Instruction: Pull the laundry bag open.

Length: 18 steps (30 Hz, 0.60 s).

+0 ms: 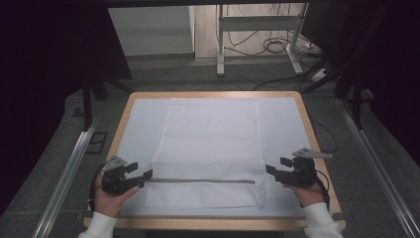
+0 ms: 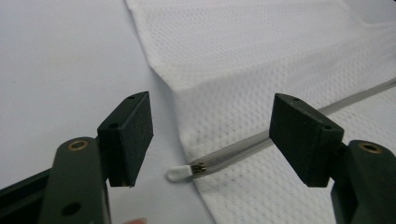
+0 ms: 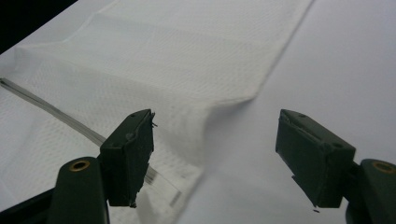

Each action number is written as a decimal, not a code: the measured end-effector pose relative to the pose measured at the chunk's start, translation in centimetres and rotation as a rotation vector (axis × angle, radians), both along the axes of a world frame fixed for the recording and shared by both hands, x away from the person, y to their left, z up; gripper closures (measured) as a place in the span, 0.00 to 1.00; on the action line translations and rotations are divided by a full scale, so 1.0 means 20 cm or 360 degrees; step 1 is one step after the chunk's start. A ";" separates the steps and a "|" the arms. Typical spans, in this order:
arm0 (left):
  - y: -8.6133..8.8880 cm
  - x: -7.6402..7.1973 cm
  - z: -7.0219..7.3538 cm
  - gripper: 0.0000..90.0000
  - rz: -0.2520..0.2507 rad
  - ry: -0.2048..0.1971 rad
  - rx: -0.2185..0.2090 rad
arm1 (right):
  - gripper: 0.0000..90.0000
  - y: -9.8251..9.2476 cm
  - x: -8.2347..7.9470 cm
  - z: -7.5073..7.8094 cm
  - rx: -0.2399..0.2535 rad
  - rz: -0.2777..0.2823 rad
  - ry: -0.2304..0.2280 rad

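Wood-edged bench [image 1: 317, 144] carries a white mesh bag [image 1: 213, 144], far end folded under; its grey zipper [image 1: 200, 181] runs crosswise; left claw [image 1: 140, 171] and right claw [image 1: 277, 166] both gape, empty.

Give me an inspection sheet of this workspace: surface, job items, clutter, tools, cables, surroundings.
Surface: wood-edged table under a pale sheet.
Job's things: white mesh bag lying flat; grey zipper across its near part, white pull tab at the left end.
Clutter: nothing seen.
Tools: left tool open beside the pull tab; right tool open beside the bag's right edge; both hold nothing.
Cables: loose cables on the floor behind.
Surroundings: white desk frame, floor rails.
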<state>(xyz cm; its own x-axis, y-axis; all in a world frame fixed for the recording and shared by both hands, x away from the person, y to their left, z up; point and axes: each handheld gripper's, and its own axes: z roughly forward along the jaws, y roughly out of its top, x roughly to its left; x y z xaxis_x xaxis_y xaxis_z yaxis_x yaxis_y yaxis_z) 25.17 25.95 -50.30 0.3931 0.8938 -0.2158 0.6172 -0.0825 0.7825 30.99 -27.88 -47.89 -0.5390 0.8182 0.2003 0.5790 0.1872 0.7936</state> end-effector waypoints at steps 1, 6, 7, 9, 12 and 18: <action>0.00 0.00 0.00 0.34 0.0006 0.0001 -0.0001 | 0.31 -0.02 0.00 0.00 0.0000 -0.0009 -0.0009; 0.01 0.00 0.00 0.33 0.0001 -0.0005 0.0003 | 0.31 -0.07 0.00 -0.02 -0.0016 -0.0042 -0.0025; 0.01 0.01 0.00 0.33 -0.0007 -0.0006 0.0006 | 0.31 -0.08 0.00 -0.02 -0.0016 -0.0043 -0.0027; 0.01 0.01 -0.01 0.33 -0.0007 -0.0003 0.0008 | 0.31 -0.08 0.01 -0.02 -0.0021 -0.0043 -0.0032; 0.01 0.01 -0.01 0.33 -0.0012 0.0003 0.0006 | 0.31 -0.08 0.01 -0.02 -0.0026 -0.0043 -0.0049; -0.01 0.05 -0.04 0.30 -0.0021 0.0012 0.0056 | 0.28 -0.07 0.02 -0.04 -0.0071 -0.0033 -0.0109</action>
